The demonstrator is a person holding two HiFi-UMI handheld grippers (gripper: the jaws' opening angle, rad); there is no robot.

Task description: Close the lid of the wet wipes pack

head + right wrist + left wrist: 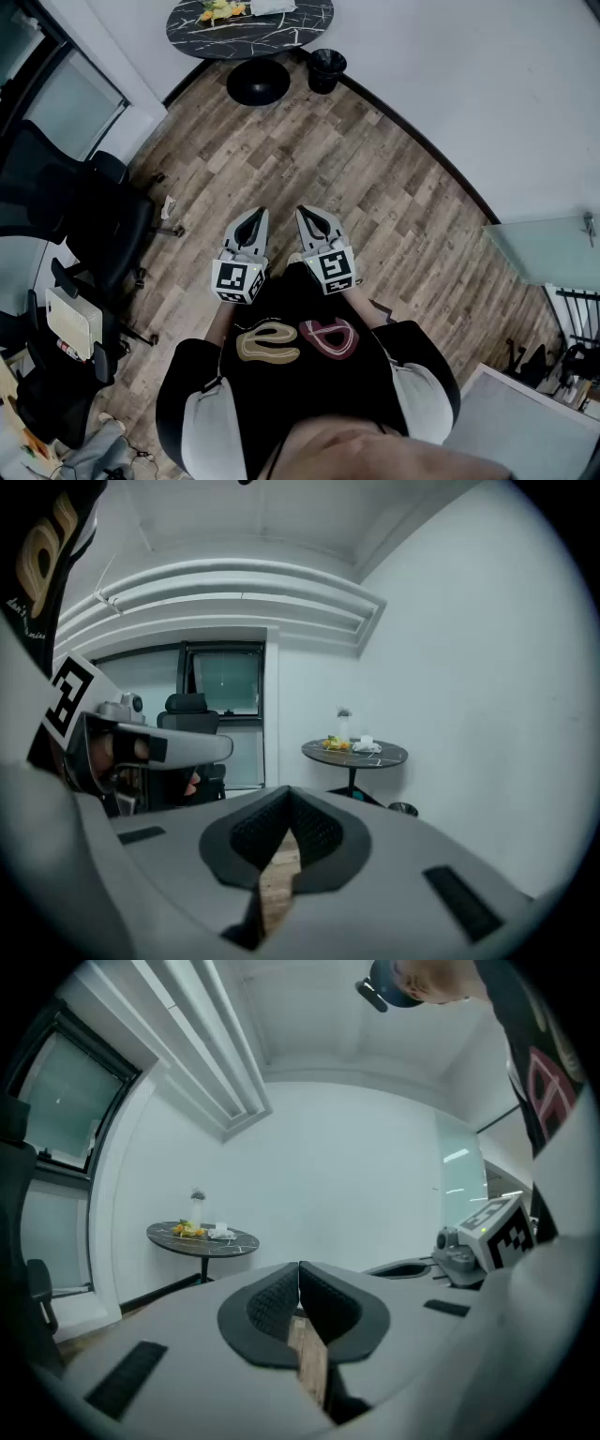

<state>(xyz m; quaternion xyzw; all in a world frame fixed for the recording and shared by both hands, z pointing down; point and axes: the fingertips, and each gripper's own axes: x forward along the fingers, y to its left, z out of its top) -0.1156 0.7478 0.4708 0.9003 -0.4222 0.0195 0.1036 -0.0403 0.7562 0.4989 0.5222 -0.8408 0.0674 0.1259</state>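
While the person stands on the wood floor (375, 178), both grippers are held level and side by side close to the chest, pointing toward 12 o'clock. The left gripper (255, 217) has its fingers pressed together with nothing between them, as its own view (300, 1281) shows. The right gripper (309, 216) is likewise pressed shut and empty (286, 806). The two tips sit just beside each other without touching.

Well apart from them, at 12 o'clock across the bare boards, stands a round dark table (281, 33) on a black disc base (258, 84). A white item on it looks like the wet wipes pack (272, 7), near the tabletop's far edge. It also shows in the left gripper view (221, 1232) and the right gripper view (366, 746). It is too small to tell how its lid sits. Yellow and orange items (220, 9) lie at its 9 o'clock.

A black bin (326, 67) stands at 2 o'clock from the table base, against the curved foot of the white wall (469, 84). Black office chairs (103, 216) crowd the floor at the person's 9 o'clock. A glass panel (544, 248) edges the room at 3 o'clock. The strip of floor between grippers and table is open.
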